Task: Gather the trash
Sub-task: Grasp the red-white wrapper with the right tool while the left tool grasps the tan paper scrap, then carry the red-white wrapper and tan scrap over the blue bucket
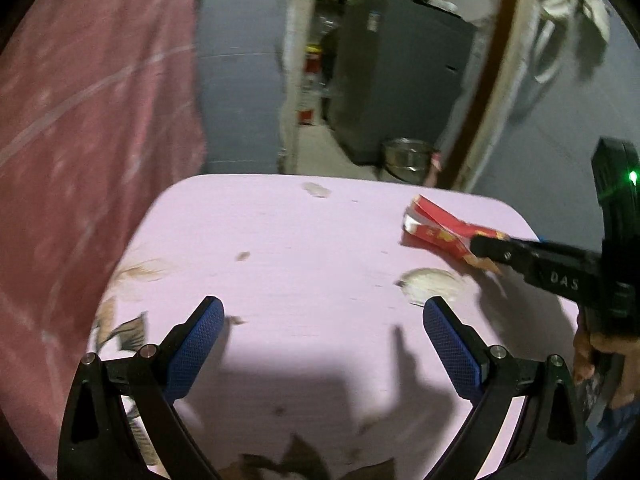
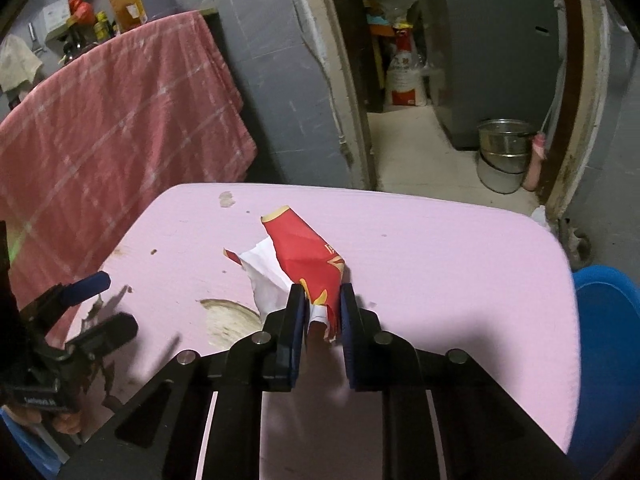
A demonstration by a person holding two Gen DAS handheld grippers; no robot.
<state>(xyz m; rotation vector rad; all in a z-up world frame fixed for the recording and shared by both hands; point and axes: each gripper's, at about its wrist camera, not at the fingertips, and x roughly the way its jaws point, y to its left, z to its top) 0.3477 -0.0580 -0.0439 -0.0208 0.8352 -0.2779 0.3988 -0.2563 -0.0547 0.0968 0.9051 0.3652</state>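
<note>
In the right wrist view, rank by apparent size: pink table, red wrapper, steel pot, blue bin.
1. Pink table, largest by far.
2. Blue bin, though cut off at the edge.
3. Red wrapper, held in the right claw.
4. Steel pot; farther away, so ranking against wrapper is unsure.

Crumpled red-white wrapper [image 2: 308, 264], pinched at near end, above pink table [image 2: 440, 240].

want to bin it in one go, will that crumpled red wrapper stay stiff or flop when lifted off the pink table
Probably floppy: the red wrapper is creased, with a torn white edge, so its free end may droop. Likely very light, being thin and empty-looking. The right tongs pinch only its near end, so it could slip.
</note>
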